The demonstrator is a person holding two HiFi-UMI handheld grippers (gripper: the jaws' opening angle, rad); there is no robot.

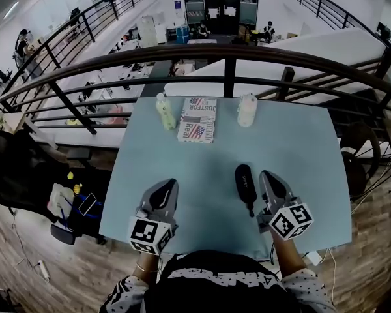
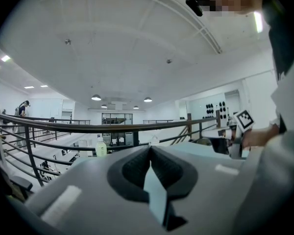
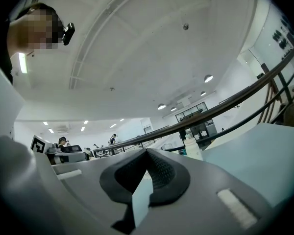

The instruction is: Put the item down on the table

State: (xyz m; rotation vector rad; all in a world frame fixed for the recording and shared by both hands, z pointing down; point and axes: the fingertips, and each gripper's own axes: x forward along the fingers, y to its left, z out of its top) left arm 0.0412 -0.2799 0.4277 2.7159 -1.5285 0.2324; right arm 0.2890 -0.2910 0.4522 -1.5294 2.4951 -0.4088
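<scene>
1. Beside the black item, just to its right, the right tongs sit low over the bench. Their jaws are pressed together at the tips with nothing between them. Only a sliver of bench shows through the gap behind the tips.
2. Left of the item and well apart from it, the left tongs are likewise closed and empty.
3. The item lies flat on the bench, free of both tongs, so the putting-down looks done to me. To finish well, draw the right tongs straight away from the item rather than sweeping across it. Its long, rounded body would probably roll if nudged.
4. Beyond the item, toward the railing, stand a greenish bottle, a flag-printed box and a white bottle, all well clear.
5. Neither gripper view shows the item; both look over the bench to the railing. I cannot tell what the item is, nor whether it touches the right tongs. The person's torso cuts off the bench's near edge.
</scene>
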